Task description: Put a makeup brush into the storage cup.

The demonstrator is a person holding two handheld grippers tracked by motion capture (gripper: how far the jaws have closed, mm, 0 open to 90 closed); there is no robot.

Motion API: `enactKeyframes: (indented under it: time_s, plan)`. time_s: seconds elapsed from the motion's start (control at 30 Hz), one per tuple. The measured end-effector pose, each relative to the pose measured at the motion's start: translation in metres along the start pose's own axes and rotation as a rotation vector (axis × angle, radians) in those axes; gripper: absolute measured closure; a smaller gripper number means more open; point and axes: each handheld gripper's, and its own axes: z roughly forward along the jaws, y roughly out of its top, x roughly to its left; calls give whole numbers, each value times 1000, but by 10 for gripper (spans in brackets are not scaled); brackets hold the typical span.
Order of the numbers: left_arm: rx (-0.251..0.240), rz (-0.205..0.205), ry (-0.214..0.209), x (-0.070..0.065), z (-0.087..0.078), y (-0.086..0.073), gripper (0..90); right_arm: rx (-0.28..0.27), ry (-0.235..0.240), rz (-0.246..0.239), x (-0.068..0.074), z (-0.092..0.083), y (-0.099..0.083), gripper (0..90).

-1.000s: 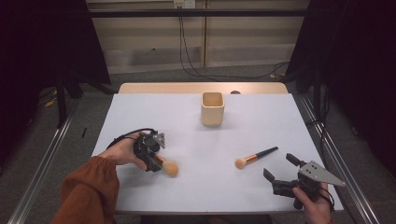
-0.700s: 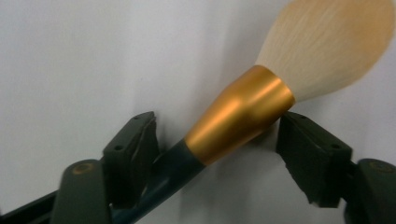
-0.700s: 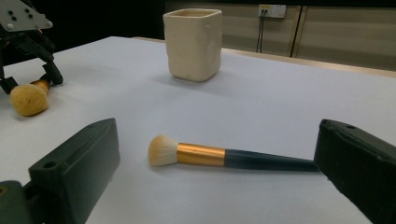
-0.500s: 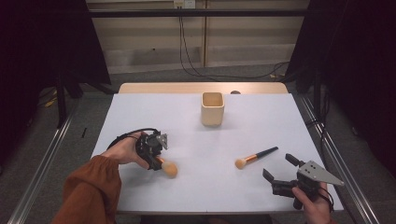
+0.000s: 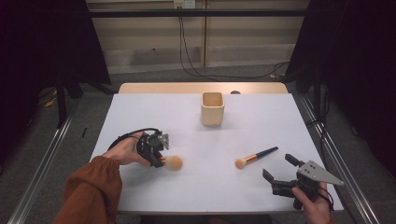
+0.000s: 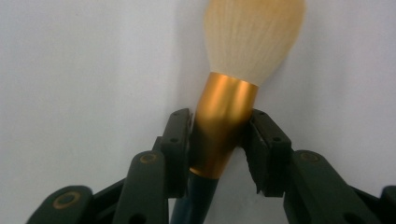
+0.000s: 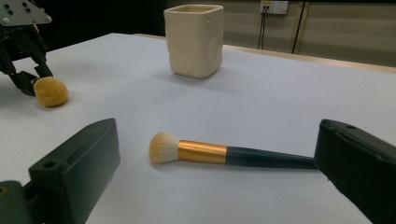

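Observation:
My left gripper [image 5: 160,160] lies low over the left of the white table [image 5: 205,140]. Its jaws have just been closing and are now shut on a makeup brush [image 6: 228,109]. The pads [image 6: 180,135] press the gold ferrule from both sides, and the fluffy cream head [image 5: 173,162] sticks out beyond them. A second brush [image 5: 256,156] with a dark handle and gold ferrule lies flat at the right. My right gripper [image 5: 278,166] stands open just in front of it, and that brush [image 7: 205,152] lies across the gap between the jaws without touching them.
A cream square cup [image 5: 212,108] stands upright at the back middle of the table, seen beyond the second brush as the cup [image 7: 194,39]. The left gripper [image 7: 28,81] appears far off in the right gripper view. A cable loops behind the left hand.
The left jaws have closed onto the brush's ferrule and the brush head has shifted slightly. The right gripper and the second brush have stayed where they were.

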Motion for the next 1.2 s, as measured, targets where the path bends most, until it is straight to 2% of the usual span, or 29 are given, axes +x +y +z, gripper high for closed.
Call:
enactKeyframes:
  time_s: [0.13, 0.2, 0.23, 0.27, 0.3, 0.33, 0.4, 0.5, 0.7, 0.73, 0.77, 0.8, 0.83, 0.93, 1.07, 1.2]
  plan:
    - [2, -11, -1, 0, 0, 0, 667, 2, 1, 0, 0, 0, 0, 1]
    - [16, -1, 6, 0, -1, 1, 669, 1, -1, 2, 0, 0, 0, 1]
    - [5, -22, 7, -1, -1, 1, 670, 3, 0, 0, 0, 0, 0, 1]
    - [11, -19, 4, 0, -1, 1, 671, 3, 0, 0, 0, 0, 0, 1]
    - [4, -37, 4, -1, -1, 1, 672, 4, 2, -2, 0, 0, 0, 1]
    - [7, -28, 1, 1, -1, 1, 672, 3, 2, -1, 0, 0, 0, 1]
    - [-3, -57, -3, 0, -1, 1, 674, 2, 1, 1, 0, 0, 0, 1]
    - [-4, -71, -11, 2, -2, 0, 674, 2, -2, 4, 0, 0, 0, 1]
    - [-20, -140, -23, 5, -4, -2, 674, 2, -1, 3, 0, 0, 0, 1]
    - [-24, -155, -13, 5, -4, -3, 675, 2, -1, 3, 0, 0, 0, 1]
    - [-27, -148, -9, 6, -5, -4, 675, 0, -1, 2, 0, 0, 0, 1]
    - [-63, -188, -4, 5, -6, -4, 675, 0, -1, 2, 0, -1, 0, 1]
    - [-67, -200, -17, 7, -8, -5, 675, 0, -1, -1, 0, -1, 0, 1]
    - [-87, -237, -15, 8, -12, -8, 676, 1, -3, 2, 0, -1, 0, 1]
    - [-143, -253, -17, 8, -19, -11, 675, -1, -3, 4, -1, 0, 0, 1]
    - [-205, -288, -8, 9, -27, -17, 676, -2, -4, 6, -1, -1, 0, 1]
